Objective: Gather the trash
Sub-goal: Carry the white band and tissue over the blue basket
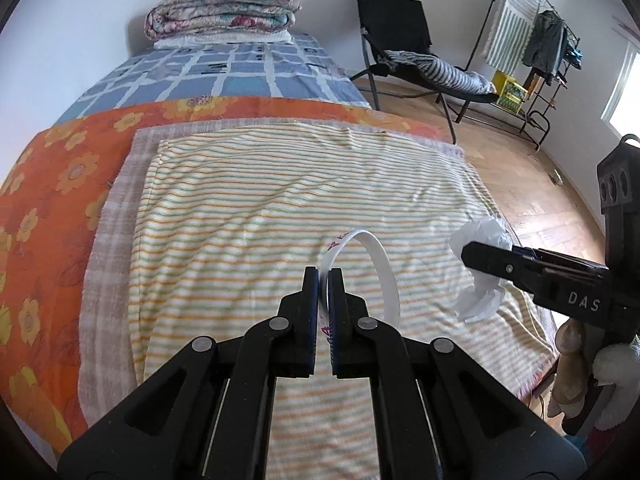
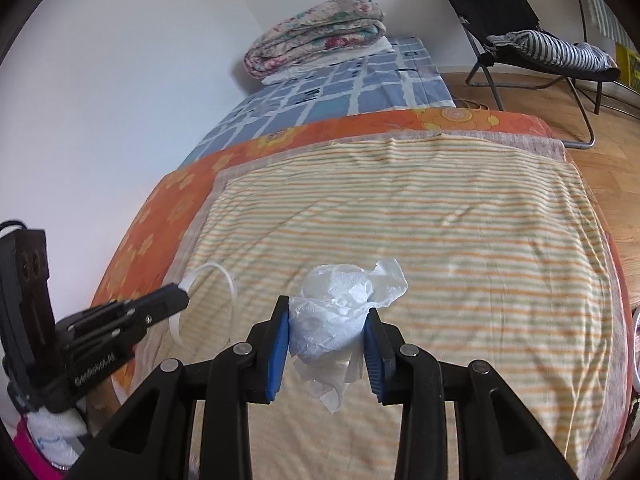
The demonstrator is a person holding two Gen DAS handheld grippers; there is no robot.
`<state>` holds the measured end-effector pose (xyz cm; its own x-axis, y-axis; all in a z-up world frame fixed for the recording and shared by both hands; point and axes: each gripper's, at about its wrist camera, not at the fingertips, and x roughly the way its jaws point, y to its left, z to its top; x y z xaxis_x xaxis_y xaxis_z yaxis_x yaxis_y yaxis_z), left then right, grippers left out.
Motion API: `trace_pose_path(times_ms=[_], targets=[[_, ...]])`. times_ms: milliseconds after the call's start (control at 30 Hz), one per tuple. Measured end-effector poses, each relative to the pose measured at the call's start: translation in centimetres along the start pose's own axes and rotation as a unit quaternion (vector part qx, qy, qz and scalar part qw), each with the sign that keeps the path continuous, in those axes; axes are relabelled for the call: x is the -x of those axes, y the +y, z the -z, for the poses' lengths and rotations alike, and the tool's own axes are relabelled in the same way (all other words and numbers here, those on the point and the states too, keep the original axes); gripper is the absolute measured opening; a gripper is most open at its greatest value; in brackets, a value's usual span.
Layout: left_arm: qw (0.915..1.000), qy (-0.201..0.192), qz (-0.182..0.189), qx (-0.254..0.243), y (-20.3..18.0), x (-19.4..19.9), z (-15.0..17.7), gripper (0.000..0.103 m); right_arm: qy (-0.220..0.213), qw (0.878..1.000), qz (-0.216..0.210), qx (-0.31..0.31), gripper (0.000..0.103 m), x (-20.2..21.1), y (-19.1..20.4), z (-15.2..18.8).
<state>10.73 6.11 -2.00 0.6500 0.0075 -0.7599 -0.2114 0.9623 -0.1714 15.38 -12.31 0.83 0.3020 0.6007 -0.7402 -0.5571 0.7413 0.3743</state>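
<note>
Left gripper: jaws clenched on a white plastic strip, which is held curled in a loop above the striped cloth. Right gripper: crumpled white tissue is pinched between the blue pads, raised over the same cloth on the bed. Folded quilt is seen at the far end; black chair is noted beside the bed.

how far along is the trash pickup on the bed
Both pieces are picked up: the left gripper has its jaws shut on the white paper strip, and the right gripper is clamped on the crumpled tissue. No other trash shows on the striped cloth. Dropping both into a bin is left; no bin is clearly visible.
</note>
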Motion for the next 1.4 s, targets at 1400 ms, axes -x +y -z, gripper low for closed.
trace_pose_path(times_ms=[1400], targets=[[0.9946, 0.066, 0.016, -0.078, -5.7, 7.4, 21.7, 0.002, 0.072, 0.994, 0.006, 0.088, 0.035, 9.2, 3.9, 23.7]])
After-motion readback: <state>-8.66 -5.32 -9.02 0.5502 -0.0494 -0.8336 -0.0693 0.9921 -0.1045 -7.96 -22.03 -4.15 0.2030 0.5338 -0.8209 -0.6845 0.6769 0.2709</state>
